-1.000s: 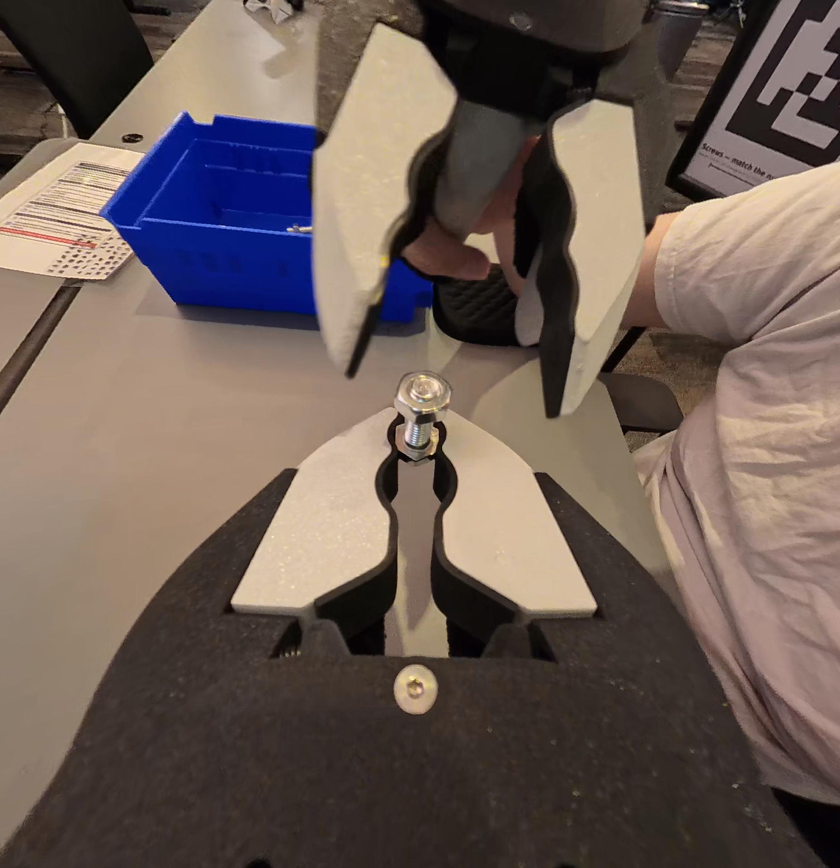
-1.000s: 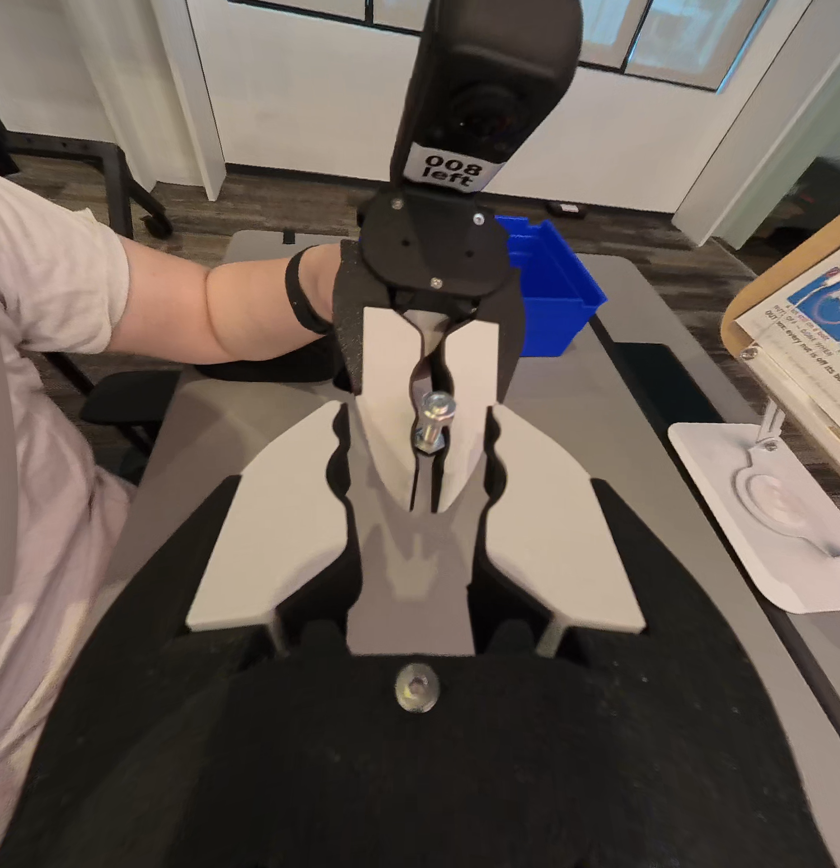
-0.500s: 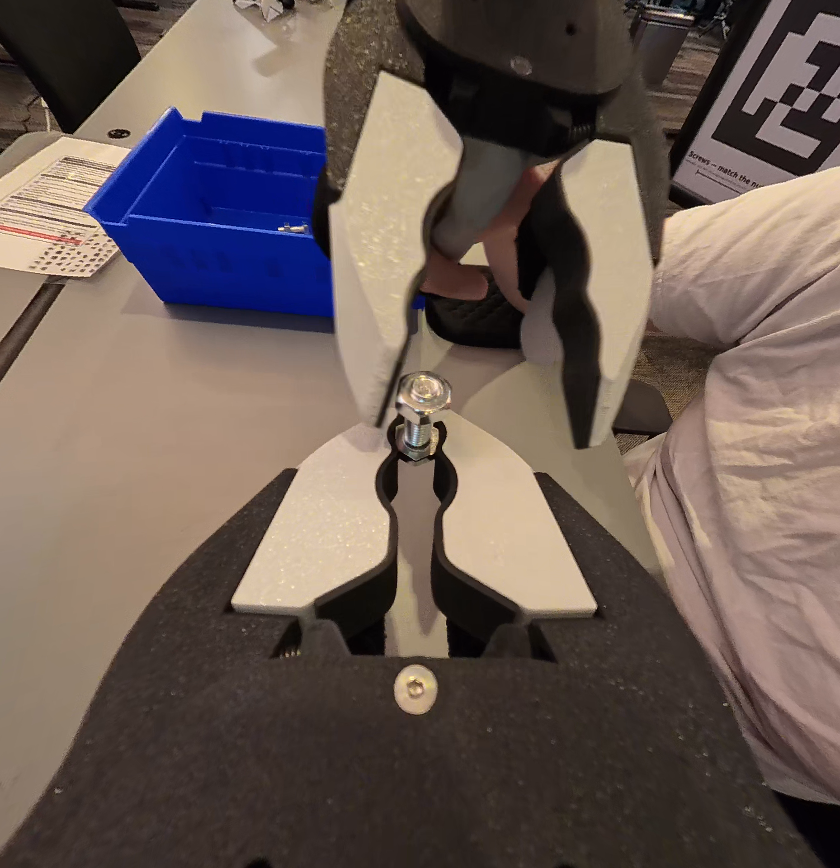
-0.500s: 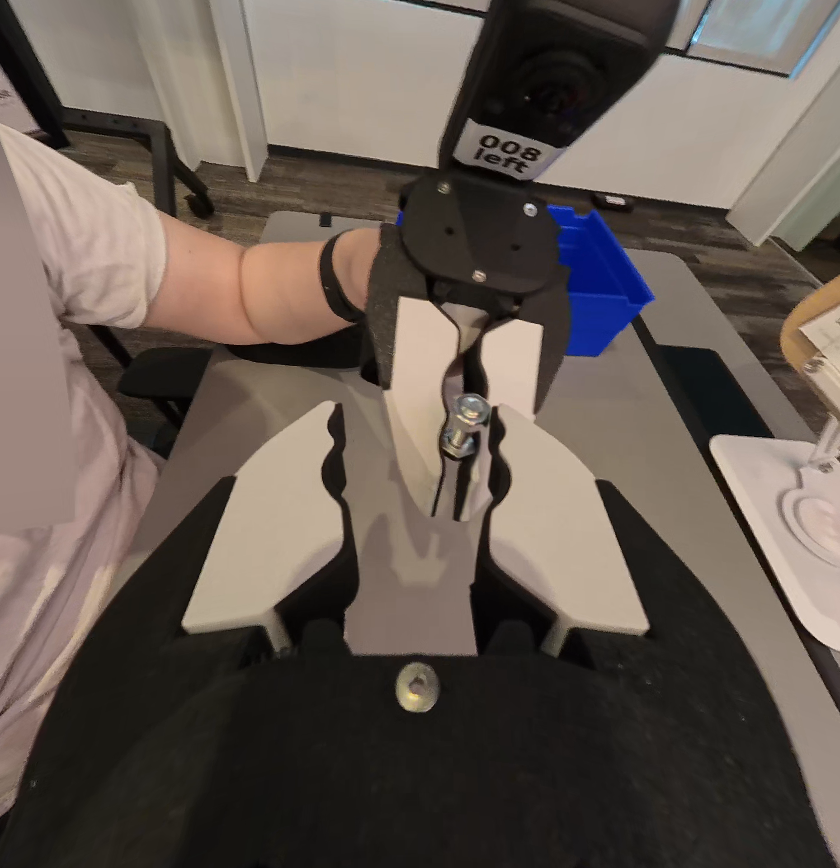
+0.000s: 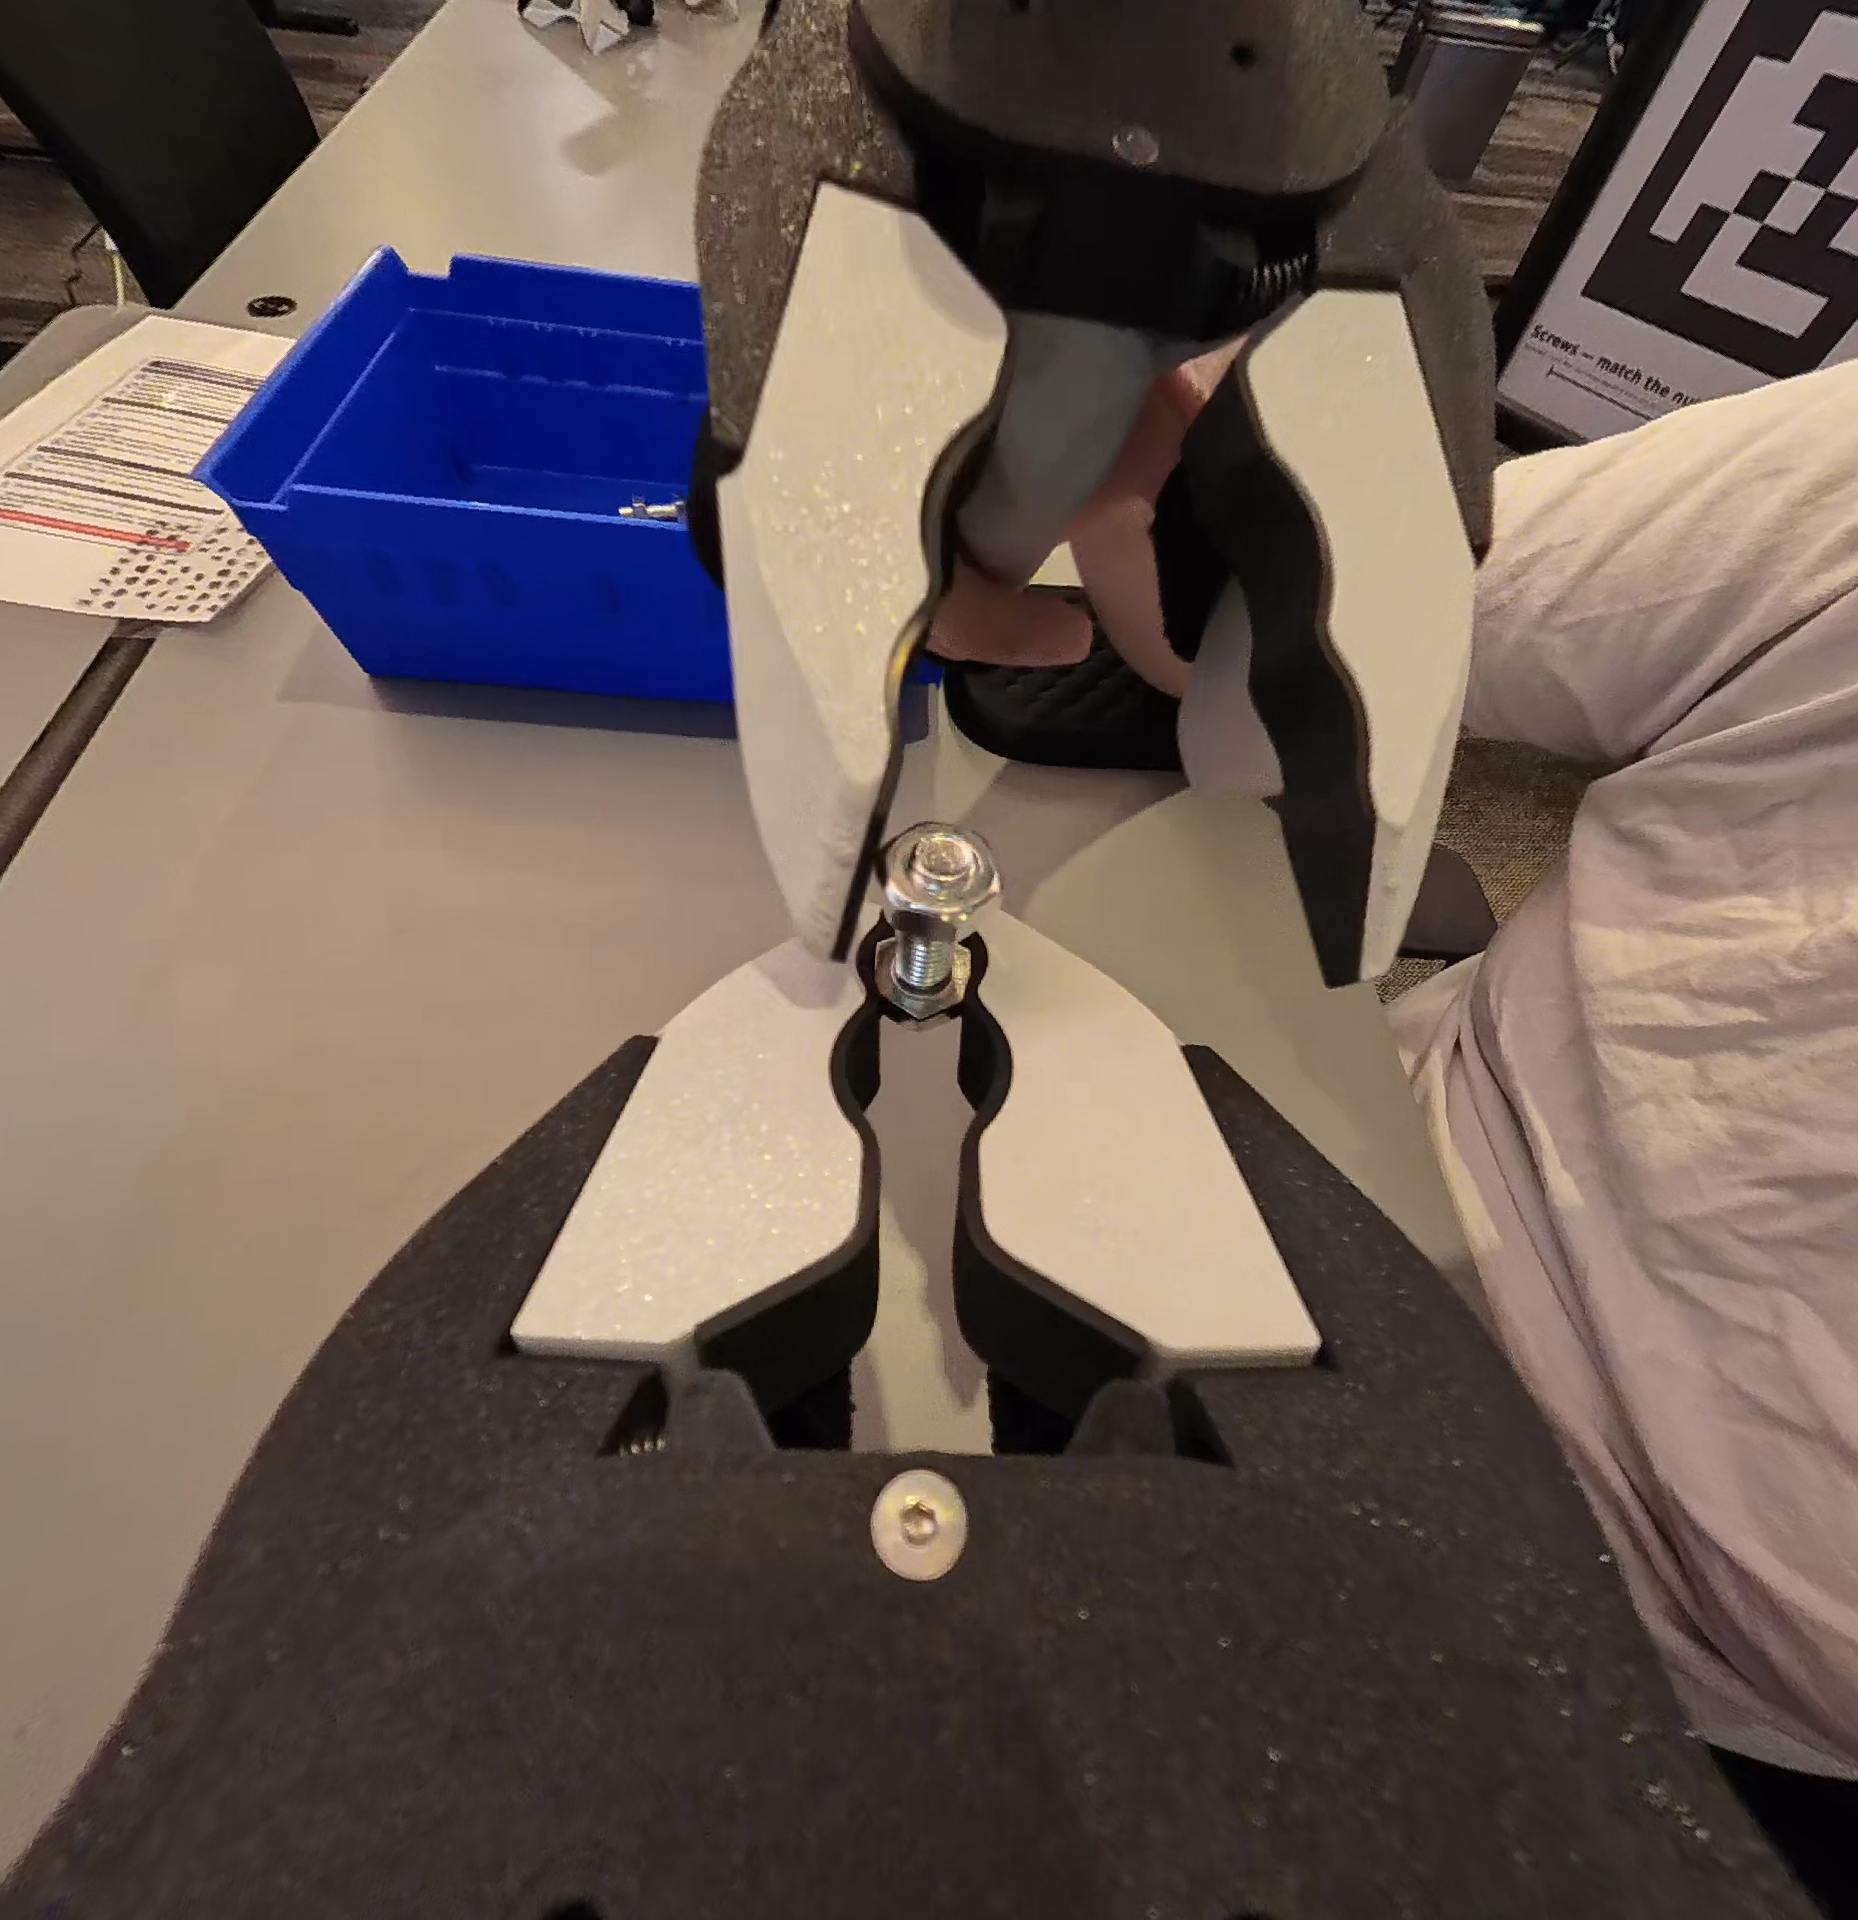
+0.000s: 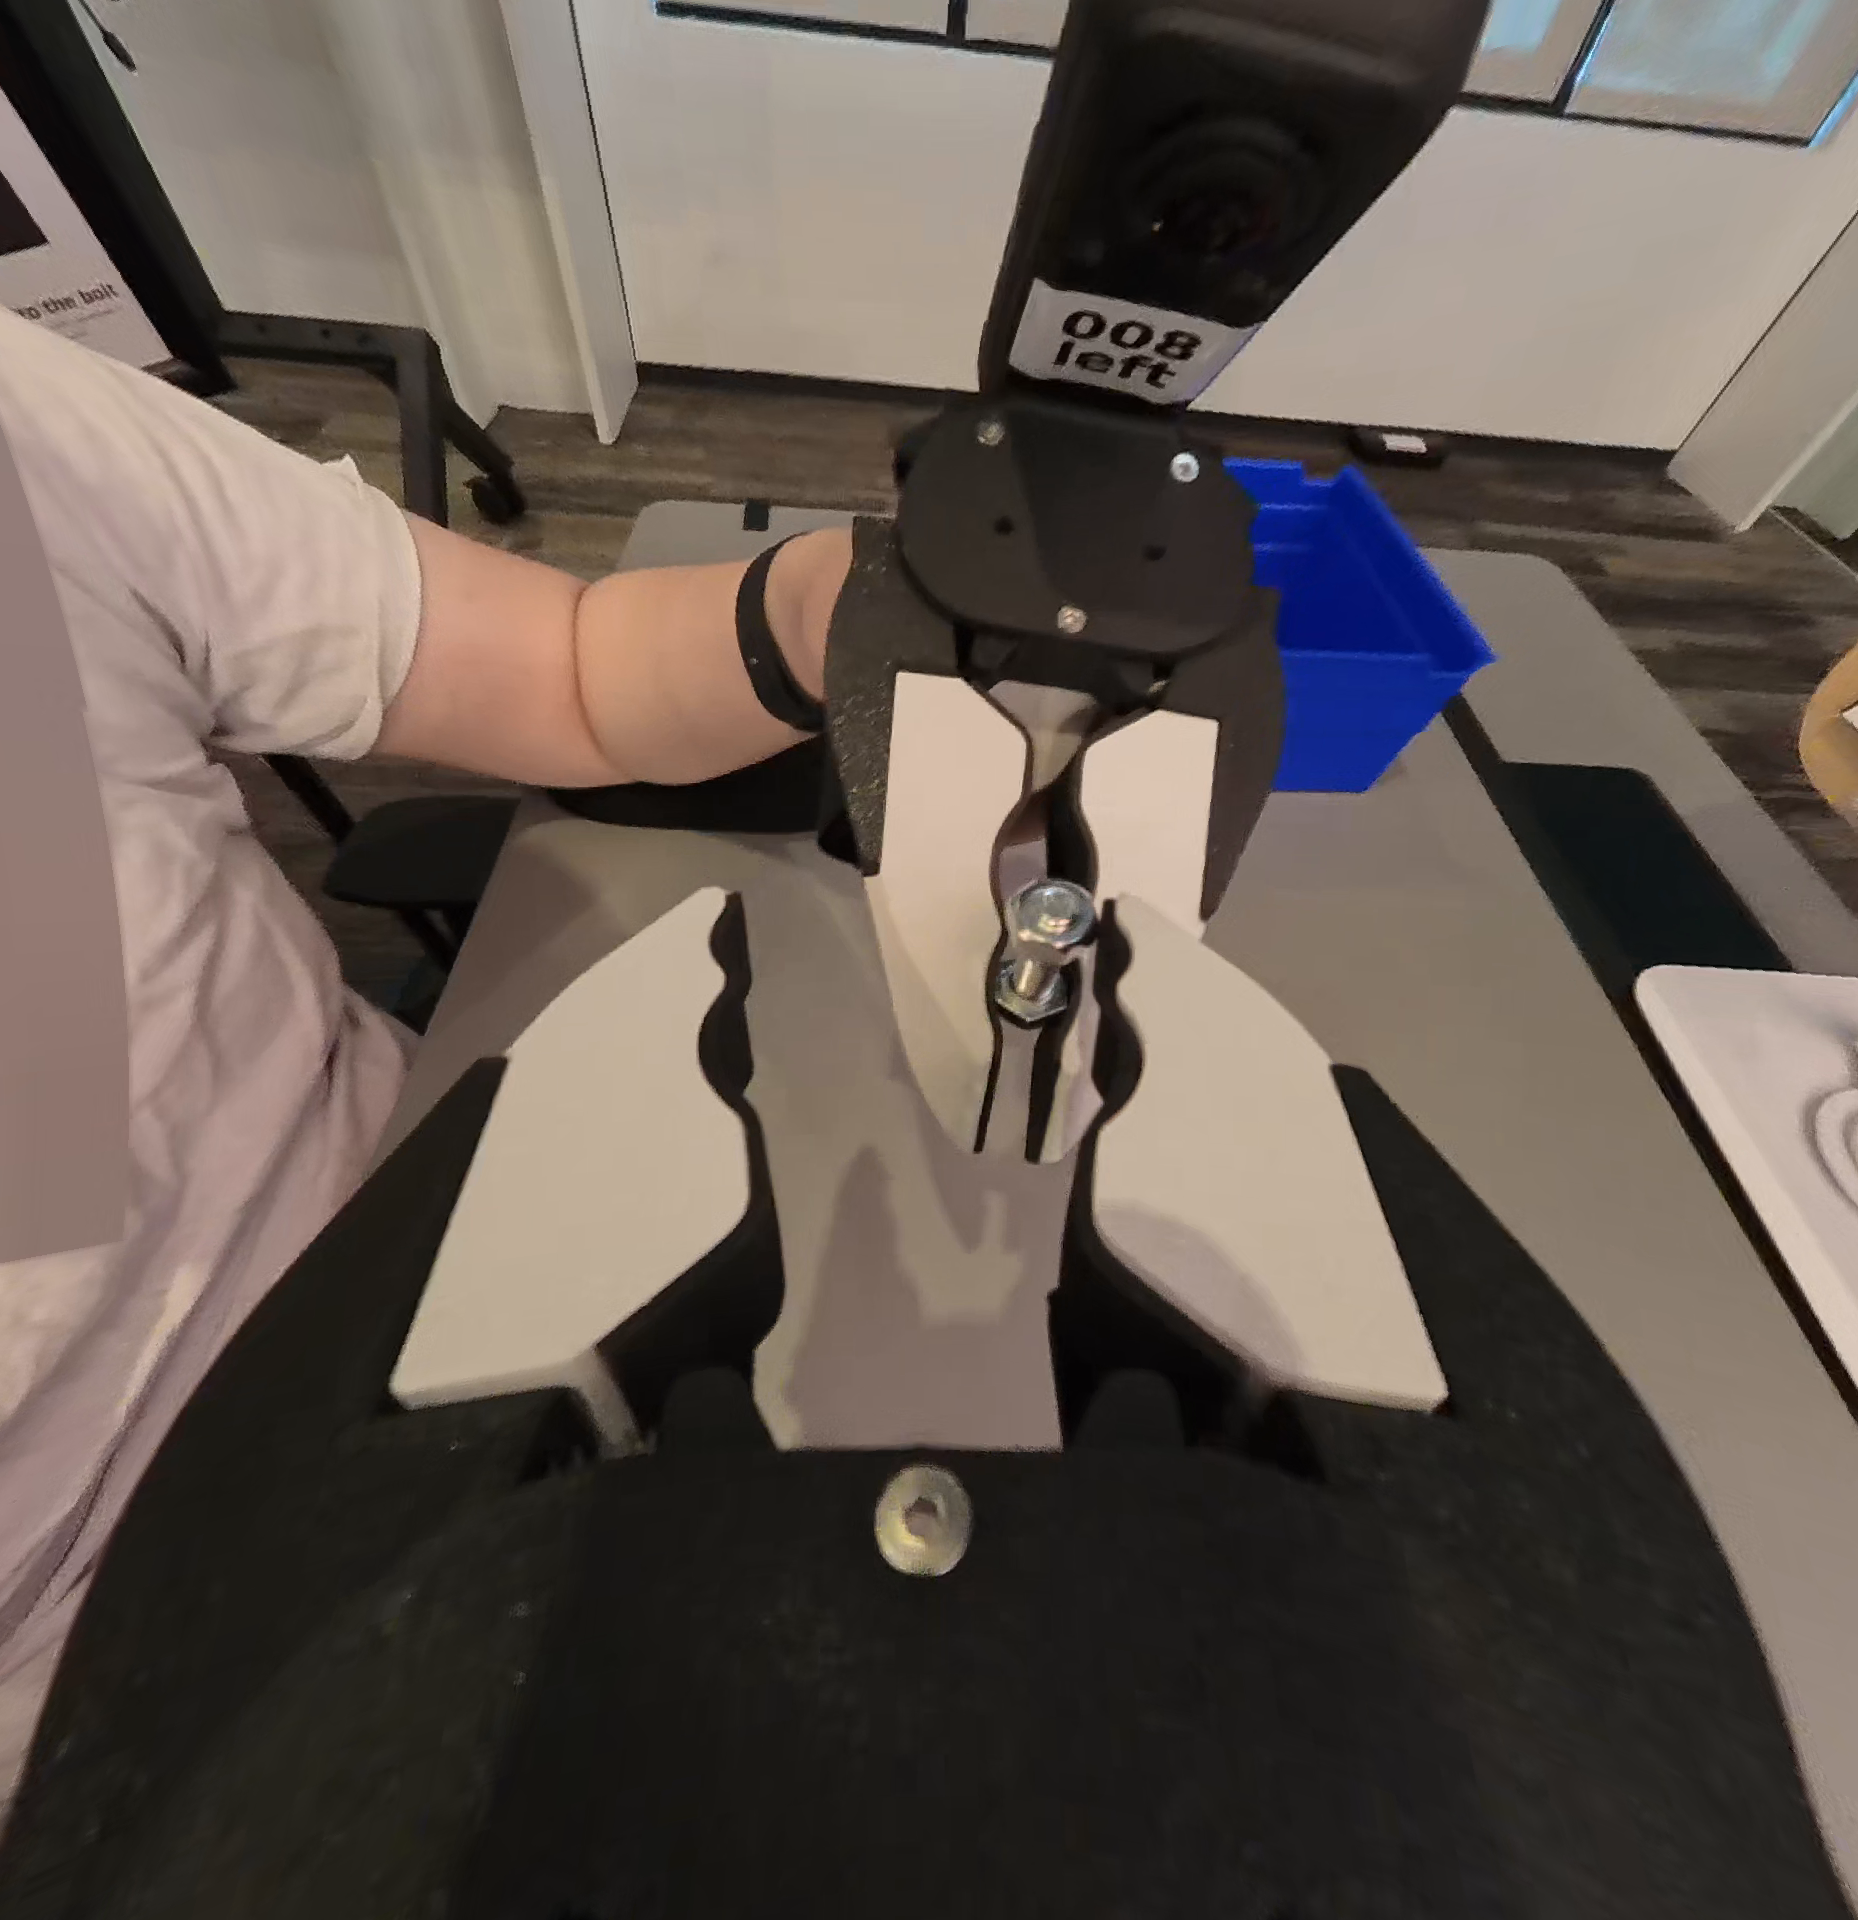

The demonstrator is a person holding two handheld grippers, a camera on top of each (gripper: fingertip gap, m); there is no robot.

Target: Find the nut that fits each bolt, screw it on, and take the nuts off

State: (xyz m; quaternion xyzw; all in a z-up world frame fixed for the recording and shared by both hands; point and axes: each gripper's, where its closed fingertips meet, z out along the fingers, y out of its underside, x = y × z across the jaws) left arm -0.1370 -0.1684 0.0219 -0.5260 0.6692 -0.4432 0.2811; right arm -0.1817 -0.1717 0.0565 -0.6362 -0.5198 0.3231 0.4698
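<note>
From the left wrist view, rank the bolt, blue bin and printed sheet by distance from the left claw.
1. Bolt: at the left claw's tips, which grip its nut.
2. Blue bin: farther back, on the left.
3. Printed sheet: far left, beyond the bin.

office or lab room | grey tables (image 5: pixel 281 935) | blue parts bin (image 5: pixel 489 499) | marker board (image 5: pixel 1735 187)
</note>
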